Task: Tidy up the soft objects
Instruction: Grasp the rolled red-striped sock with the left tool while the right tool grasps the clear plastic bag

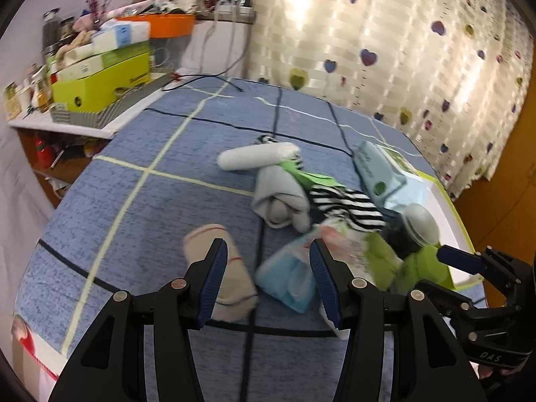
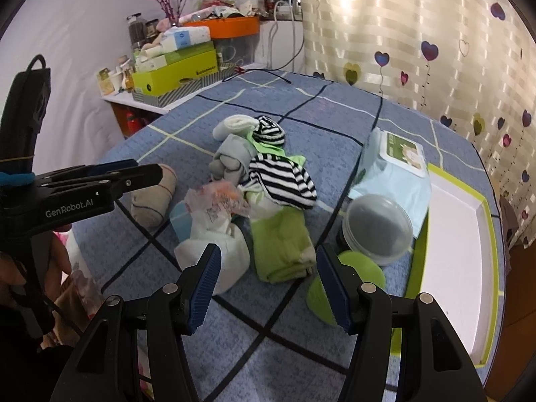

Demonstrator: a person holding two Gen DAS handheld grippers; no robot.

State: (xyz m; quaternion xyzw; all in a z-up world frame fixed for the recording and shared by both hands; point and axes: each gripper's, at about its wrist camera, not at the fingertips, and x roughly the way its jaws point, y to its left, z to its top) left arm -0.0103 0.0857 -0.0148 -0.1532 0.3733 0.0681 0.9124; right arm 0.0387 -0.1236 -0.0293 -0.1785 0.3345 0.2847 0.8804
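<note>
Both empty and spread wide: left gripper (image 1: 266, 276) over the blue checked bedspread (image 1: 160, 147), right gripper (image 2: 268, 278) likewise. Directly ahead of the right gripper, between its fingers, folded lime-green fabric sock (image 2: 284, 251); just left, white crumpled sock (image 2: 214, 258). Probably best: lower squarely over the green sock, pinch mid-fold, lift clear of the round clear plastic lidded tub (image 2: 378, 231) at right, toward the white green-edged tray (image 2: 459, 268).

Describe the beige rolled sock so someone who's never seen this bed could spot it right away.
Start at the blue checked bedspread and find the heap of socks in its middle. The beige sock lies alone on the heap's left, just beyond the left gripper. It is a plain tan roll with a thin red stripe; its neighbours are grey, green or black-and-white striped.
</note>
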